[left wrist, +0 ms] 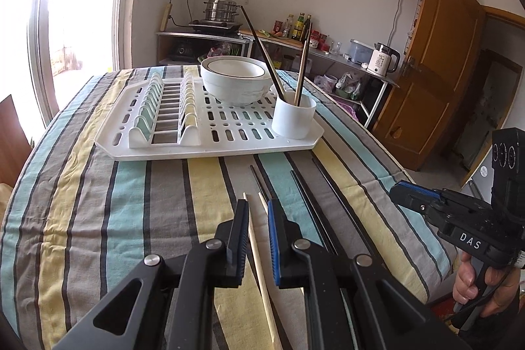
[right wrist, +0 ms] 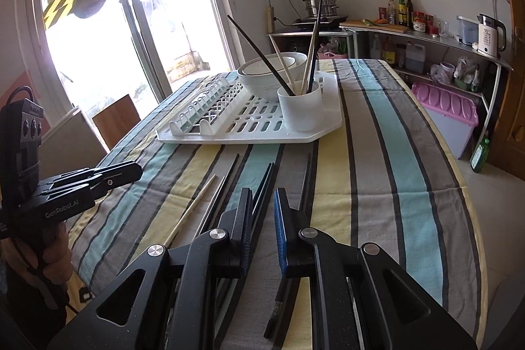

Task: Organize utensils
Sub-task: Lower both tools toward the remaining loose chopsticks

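Several loose chopsticks lie on the striped tablecloth: wooden ones (left wrist: 257,255) and black ones (left wrist: 315,202). A white cup (left wrist: 293,115) on the white drying rack (left wrist: 210,150) holds black and wooden chopsticks. My left gripper (left wrist: 257,238) is open, its jaws either side of a wooden chopstick, just above it. My right gripper (right wrist: 262,228) is open and empty, above the black chopsticks (right wrist: 262,189). It also shows at the right of the left wrist view (left wrist: 416,195). The left gripper shows at the left of the right wrist view (right wrist: 111,176).
Stacked white bowls (left wrist: 234,81) sit on the rack behind the cup. A plate holder (left wrist: 164,107) fills the rack's left part. The table's right edge (left wrist: 410,179) drops to the floor. A kitchen shelf with bottles and a kettle (left wrist: 382,58) stands behind.
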### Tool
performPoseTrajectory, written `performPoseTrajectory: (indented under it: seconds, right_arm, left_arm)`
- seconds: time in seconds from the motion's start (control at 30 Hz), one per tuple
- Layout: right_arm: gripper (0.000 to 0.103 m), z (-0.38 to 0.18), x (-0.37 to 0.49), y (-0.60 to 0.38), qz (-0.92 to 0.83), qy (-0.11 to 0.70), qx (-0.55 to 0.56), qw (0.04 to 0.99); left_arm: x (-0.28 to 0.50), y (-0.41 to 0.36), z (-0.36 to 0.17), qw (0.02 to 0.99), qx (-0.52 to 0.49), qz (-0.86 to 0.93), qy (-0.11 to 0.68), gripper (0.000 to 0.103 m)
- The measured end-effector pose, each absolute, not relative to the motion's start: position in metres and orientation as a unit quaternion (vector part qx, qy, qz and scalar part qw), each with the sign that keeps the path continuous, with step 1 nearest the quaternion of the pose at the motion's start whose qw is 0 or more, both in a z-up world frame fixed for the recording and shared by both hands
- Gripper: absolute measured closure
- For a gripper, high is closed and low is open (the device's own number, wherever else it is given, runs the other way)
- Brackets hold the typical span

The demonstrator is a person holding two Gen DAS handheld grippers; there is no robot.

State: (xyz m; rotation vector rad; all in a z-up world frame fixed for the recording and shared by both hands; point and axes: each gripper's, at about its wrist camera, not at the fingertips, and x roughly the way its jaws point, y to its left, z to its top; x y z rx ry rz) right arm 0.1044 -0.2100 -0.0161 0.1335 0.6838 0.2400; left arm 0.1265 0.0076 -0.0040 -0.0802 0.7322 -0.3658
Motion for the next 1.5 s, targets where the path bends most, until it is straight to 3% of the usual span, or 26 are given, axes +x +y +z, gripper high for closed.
performPoseTrajectory:
  seconds: [0.7,1.5]
  right_arm:
    - [0.090,-0.076,0.184,-0.180,0.100,0.439,0.039,0.892]
    - [0.090,-0.077,0.211,-0.191,0.067,0.451,0.023,0.890]
  left_arm:
    - [0.217,-0.022,-0.039,0.881,-0.009,-0.189,0.433,0.087]
    - [0.262,-0.052,-0.070,0.852,0.016,-0.186,0.489,0.087]
